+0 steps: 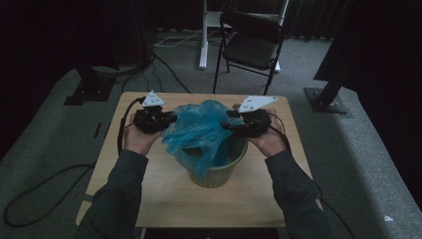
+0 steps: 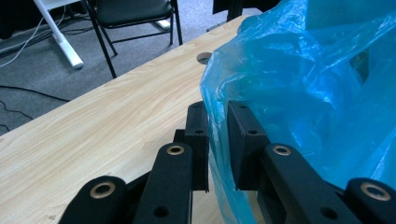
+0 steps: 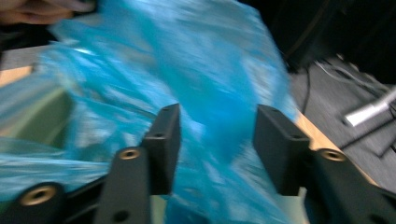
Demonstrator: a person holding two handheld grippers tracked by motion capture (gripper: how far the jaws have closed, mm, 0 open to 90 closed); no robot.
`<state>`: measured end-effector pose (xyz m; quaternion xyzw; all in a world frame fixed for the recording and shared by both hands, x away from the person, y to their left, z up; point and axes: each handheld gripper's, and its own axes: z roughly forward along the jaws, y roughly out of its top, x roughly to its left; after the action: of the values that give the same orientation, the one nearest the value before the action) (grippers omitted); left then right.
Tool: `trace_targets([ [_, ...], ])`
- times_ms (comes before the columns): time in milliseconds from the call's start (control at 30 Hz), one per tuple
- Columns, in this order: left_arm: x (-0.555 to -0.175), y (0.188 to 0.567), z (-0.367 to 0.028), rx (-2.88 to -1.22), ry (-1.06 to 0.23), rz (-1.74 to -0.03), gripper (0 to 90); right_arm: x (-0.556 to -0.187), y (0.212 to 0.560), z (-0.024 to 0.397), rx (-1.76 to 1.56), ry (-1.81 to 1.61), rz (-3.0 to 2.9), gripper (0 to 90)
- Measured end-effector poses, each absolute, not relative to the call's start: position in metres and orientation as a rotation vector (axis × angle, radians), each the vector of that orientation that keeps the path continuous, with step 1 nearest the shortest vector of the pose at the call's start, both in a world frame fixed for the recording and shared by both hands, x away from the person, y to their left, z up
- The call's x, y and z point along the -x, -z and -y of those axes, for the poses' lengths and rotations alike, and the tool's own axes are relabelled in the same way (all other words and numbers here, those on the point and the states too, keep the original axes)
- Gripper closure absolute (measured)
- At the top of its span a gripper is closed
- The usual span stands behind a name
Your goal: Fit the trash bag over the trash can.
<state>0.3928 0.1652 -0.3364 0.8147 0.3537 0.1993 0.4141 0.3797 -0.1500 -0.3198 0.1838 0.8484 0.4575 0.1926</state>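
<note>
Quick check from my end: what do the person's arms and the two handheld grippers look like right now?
Both forearms wear dark grey-green long sleeves. The left gripper and right gripper have black bodies, each topped by a pale grey three-cornered plate with small markings. Black cables trail from them. The jaws are flat black pads on arms with brass-coloured rivets.

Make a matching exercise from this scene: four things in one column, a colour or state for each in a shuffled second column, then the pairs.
1. plastic bag
2. bin
3. left gripper
4. right gripper

A. jaws wide apart
B. pale green
C. jaws narrow, bag film between them
D. translucent blue

Pairs: 1-D, 2-B, 3-C, 4-A
</note>
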Motion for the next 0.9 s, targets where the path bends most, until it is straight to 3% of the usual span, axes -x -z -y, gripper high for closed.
trace_targets([
  [200, -0.394, 0.339, -0.161, -2.052, -0.489, -0.888, 79.1, -0.377, 0.332, 0.135, -0.473, -1.06, -2.359, 41.4],
  [367, -0.393, 0.338, -0.159, -2.052, -0.493, -0.878, 76.2, -0.383, 0.338, 0.129, -0.491, -0.935, -2.336, 76.7],
  [500, -0.386, 0.336, -0.163, -2.022, -0.518, -0.862, 66.6, -0.387, 0.331, 0.136, -0.552, -1.006, -2.317, 88.6],
  [700, -0.366, 0.324, -0.175, -1.949, -0.552, -0.798, 56.8, -0.389, 0.323, 0.147, -0.632, -1.042, -2.299, 89.7],
  [900, -0.354, 0.313, -0.185, -1.91, -0.59, -0.749, 54.3, -0.39, 0.322, 0.149, -0.643, -1.06, -2.306, 89.6],
])
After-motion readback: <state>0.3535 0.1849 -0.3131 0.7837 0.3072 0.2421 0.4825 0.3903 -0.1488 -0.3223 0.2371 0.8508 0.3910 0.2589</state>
